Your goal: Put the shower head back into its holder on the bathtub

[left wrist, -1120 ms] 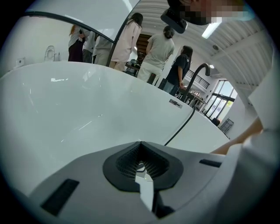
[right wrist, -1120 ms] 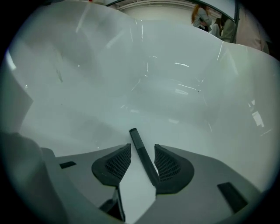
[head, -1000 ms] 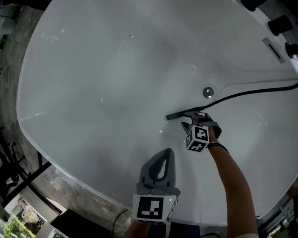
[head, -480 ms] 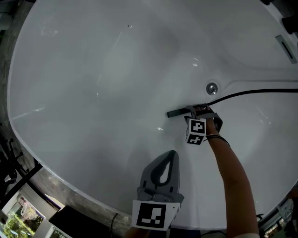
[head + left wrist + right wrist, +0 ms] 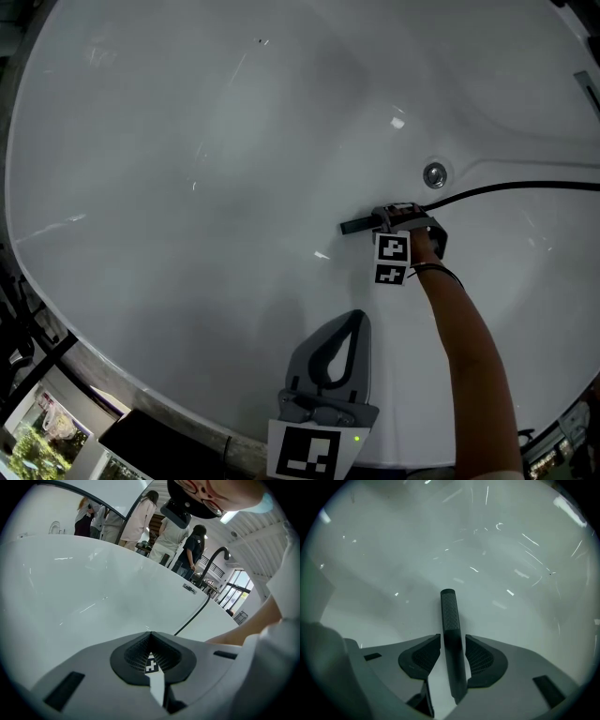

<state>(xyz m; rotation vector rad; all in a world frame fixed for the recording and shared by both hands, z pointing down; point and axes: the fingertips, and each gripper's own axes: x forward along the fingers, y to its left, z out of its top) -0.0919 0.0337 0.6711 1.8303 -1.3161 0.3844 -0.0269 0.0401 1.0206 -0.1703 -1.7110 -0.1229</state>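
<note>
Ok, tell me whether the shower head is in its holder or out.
Out. The shower head is down in the bathtub basin, between the jaws of the right gripper.

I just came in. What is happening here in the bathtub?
A person leans over a white bathtub with a gripper in each hand. The right gripper is low in the tub near the drain, its jaws closed on the black shower head, whose hose trails off to the right. The left gripper is shut and empty, hanging over the near side of the tub. The shower head is not yet in a holder.
</note>
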